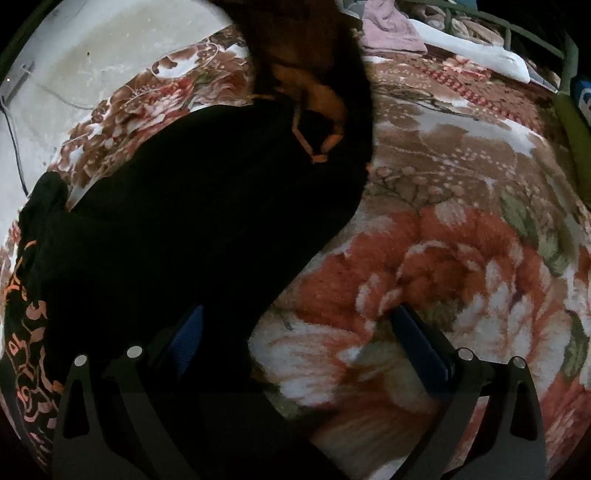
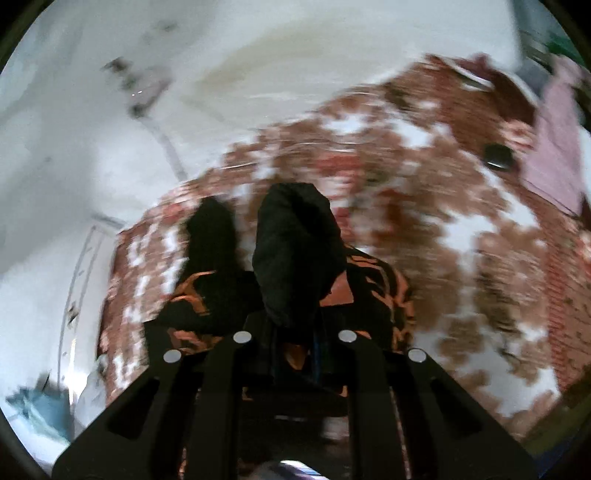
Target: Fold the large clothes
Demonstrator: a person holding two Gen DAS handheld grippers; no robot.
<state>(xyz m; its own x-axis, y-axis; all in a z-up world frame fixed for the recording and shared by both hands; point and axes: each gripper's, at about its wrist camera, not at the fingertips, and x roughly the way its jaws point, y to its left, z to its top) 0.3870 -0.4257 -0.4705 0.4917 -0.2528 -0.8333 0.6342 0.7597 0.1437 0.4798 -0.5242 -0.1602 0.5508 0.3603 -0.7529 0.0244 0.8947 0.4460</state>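
Observation:
A large black garment (image 1: 192, 206) with orange print lies spread on a floral blanket (image 1: 461, 229) in the left wrist view; an orange drawstring (image 1: 317, 147) shows near its collar. My left gripper (image 1: 299, 325) is open, low over the garment's edge, with its left finger over the black cloth and its right finger over the blanket. In the right wrist view my right gripper (image 2: 295, 332) is shut on a bunched fold of the black garment (image 2: 295, 251), lifted above the blanket (image 2: 461, 229). That view is motion-blurred.
A pale floor (image 1: 92, 55) lies beyond the bed's left side with a cable (image 1: 14, 147). A pink cloth (image 1: 388, 26) and a white pillow (image 1: 472, 48) sit at the far end by a green metal bed frame (image 1: 569, 122). A small dark object (image 2: 498, 156) lies on the blanket.

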